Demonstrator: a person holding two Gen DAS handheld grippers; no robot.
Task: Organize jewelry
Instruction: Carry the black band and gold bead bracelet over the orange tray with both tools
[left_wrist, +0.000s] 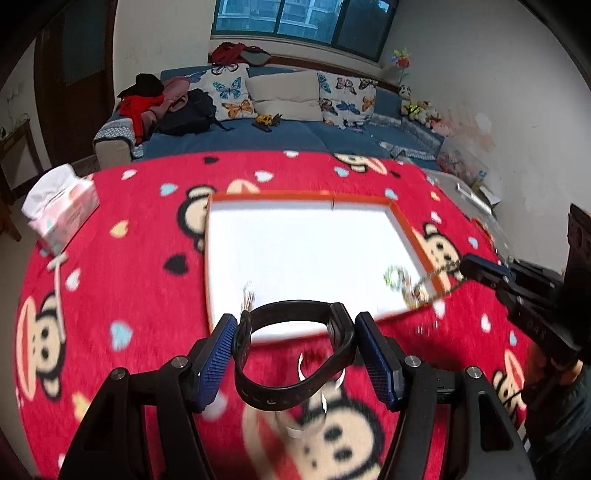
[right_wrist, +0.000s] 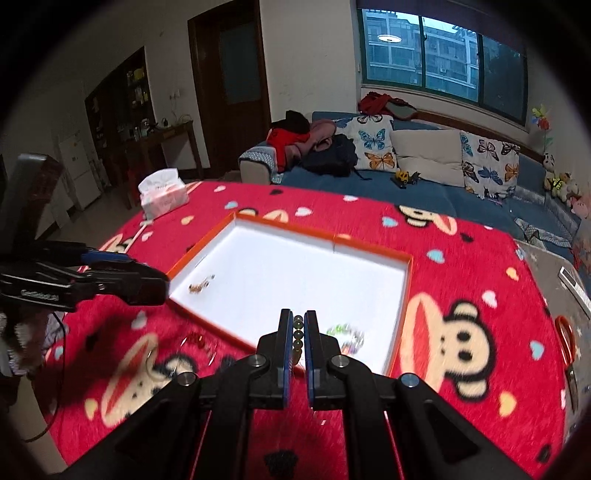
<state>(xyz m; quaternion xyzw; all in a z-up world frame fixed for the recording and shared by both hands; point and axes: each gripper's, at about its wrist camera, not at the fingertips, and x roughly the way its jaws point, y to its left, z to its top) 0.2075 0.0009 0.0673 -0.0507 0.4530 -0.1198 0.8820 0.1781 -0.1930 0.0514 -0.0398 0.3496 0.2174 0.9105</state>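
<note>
My left gripper (left_wrist: 295, 325) is shut on a black wristband (left_wrist: 291, 397), whose loop spans the gap between the blue pads and hangs above the red cloth at the tray's near edge. A white tray with an orange rim (left_wrist: 406, 225) (right_wrist: 404, 291) lies on the table. In it are a colourful bead bracelet (left_wrist: 397, 275) (right_wrist: 347, 336) and a small trinket (left_wrist: 248, 295) (right_wrist: 201, 286). My right gripper (right_wrist: 298, 317) (left_wrist: 466, 264) is shut on a string of yellowish beads (right_wrist: 298, 334) over the tray's near right corner. The left gripper (right_wrist: 162, 286) reaches in from the left in the right wrist view.
A red cartoon-monkey cloth (left_wrist: 140, 280) covers the table. A tissue box (left_wrist: 62, 206) (right_wrist: 162, 195) stands at the far left corner. Red beads (right_wrist: 197, 338) and thin rings (right_wrist: 155, 358) lie on the cloth by the tray. A red-handled tool (right_wrist: 565, 336) lies far right. A sofa (left_wrist: 295, 136) stands behind.
</note>
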